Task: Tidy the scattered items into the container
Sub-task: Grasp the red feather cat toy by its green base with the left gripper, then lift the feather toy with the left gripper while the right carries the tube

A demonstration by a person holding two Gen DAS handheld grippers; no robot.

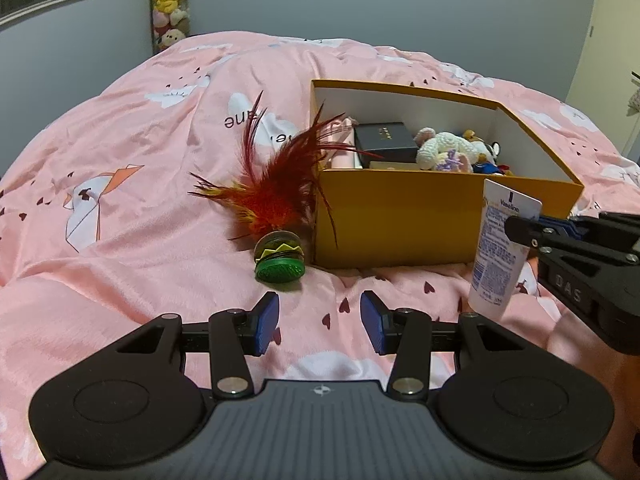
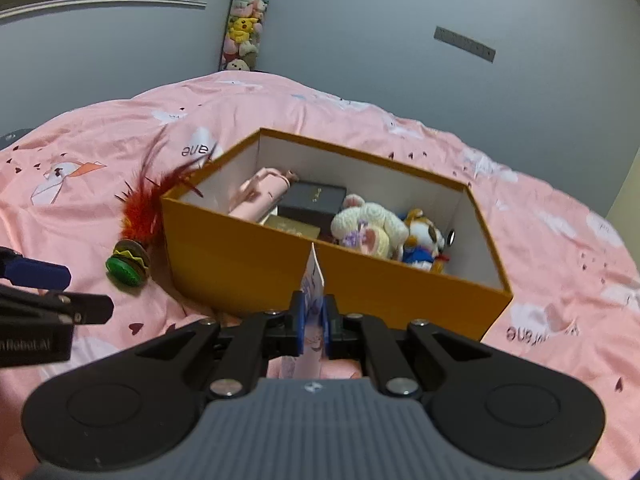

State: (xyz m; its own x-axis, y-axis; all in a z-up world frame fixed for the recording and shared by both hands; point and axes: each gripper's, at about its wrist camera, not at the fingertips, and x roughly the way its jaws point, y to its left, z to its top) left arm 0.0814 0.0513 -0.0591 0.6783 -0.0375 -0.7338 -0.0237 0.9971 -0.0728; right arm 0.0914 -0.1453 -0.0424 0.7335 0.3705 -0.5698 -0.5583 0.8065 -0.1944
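- Holding a white Vaseline tube (image 1: 496, 248) in my right claw (image 2: 314, 320), whose blue pads are clamped flat on the tube's crimped end; the tube hangs lifted off the pink bed cover (image 1: 132, 240), its long axis roughly upright and leaning a little.
- My left claw (image 1: 320, 322) is held low over the near part of the bed with its pads apart and nothing between them.
- An orange box (image 2: 280, 268), open at the top with white inner walls, sits on the bed directly ahead of the right claw; its near wall is just beyond the tube.
- Inside the box already lie a pink pouch (image 2: 260, 194), a black case (image 2: 314, 200), a crocheted white bunny (image 2: 370, 226) and a small plush figure (image 2: 424, 242).
- A red feather toy (image 1: 276, 196) on a green round base (image 1: 280, 264) lies on the bed, touching or almost touching the box's near left corner, ahead of the left claw and slightly to its left; the feathers fan up toward the box wall.
- As I judge it, the tube must travel forward and over the near wall before release; the right claw is the one placed for that, and the left claw is nearer the feather toy.
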